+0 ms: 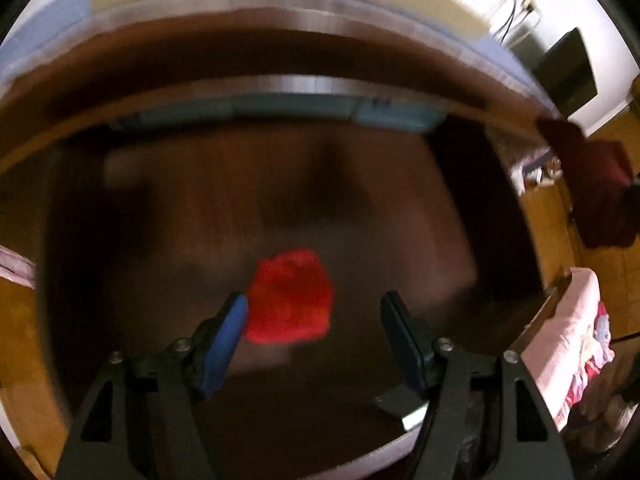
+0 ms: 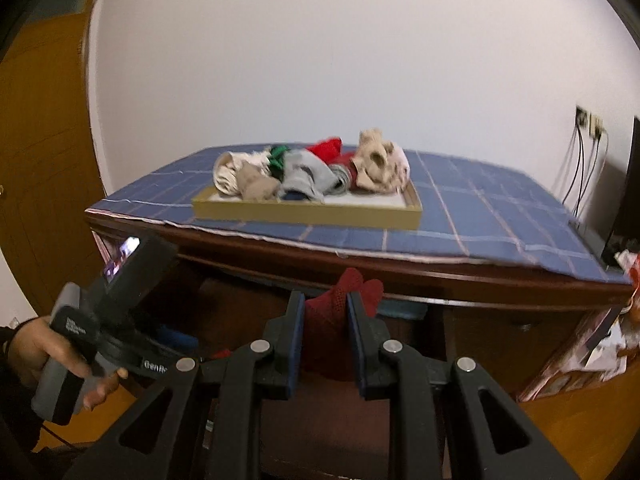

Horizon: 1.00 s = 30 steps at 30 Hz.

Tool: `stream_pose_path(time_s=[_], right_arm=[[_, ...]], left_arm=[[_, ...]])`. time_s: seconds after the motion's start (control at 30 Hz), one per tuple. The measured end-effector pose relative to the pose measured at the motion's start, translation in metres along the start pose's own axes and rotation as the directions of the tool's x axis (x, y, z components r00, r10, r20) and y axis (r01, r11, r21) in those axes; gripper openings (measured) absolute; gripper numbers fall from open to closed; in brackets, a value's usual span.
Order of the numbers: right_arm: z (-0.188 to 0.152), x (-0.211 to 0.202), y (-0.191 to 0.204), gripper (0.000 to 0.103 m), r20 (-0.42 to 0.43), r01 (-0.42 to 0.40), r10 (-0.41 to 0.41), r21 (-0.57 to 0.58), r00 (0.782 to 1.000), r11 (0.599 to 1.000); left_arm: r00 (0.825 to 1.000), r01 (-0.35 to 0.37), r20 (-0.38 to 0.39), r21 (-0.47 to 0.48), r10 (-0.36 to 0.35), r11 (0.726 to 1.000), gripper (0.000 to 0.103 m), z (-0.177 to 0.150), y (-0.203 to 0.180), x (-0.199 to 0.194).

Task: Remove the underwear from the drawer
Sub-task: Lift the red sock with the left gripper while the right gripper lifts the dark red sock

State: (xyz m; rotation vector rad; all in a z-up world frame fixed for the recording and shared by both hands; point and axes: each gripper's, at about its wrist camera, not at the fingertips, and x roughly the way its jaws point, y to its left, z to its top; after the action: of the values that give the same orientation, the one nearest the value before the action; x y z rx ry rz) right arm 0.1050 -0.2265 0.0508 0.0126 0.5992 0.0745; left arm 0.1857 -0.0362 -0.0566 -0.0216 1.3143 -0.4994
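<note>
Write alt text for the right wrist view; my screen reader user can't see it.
The right gripper is shut on a dark red garment, held in front of a wooden dresser. On the dresser's blue checked cloth sits a tray piled with clothes. At lower left, a hand holds the left gripper's handle.

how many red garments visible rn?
3. Bright red piece lying in the drawer ahead of the open left gripper; dark red one clamped in the right gripper; another in the tray pile, where more may be hidden.
</note>
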Motion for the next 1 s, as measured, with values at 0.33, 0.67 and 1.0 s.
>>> stream_pose_path(time_s=[0.33,0.67,1.0], right_arm=[[-0.003,0.006,-0.009,0.023,0.0,-0.03,0.03,0.042,1.0,0.999],[-0.006,-0.015,0.0,0.023,0.056,-0.021,0.019,0.043,0.998,0.999],[-0.014,-0.024,0.013,0.023,0.131,-0.03,0.017,0.097,0.991,0.995]], left_arm=[[0.982,-0.086,-0.163,0.069,0.096,0.994,0.057,0.013,-0.009,0.051],[0.997,-0.075,0.038,0.08,0.072,0.994,0.032,-0.006,-0.015,0.024],[0.907,0.004,0.421,-0.008,0.0,1.0,0.032,-0.051,-0.02,-0.072]])
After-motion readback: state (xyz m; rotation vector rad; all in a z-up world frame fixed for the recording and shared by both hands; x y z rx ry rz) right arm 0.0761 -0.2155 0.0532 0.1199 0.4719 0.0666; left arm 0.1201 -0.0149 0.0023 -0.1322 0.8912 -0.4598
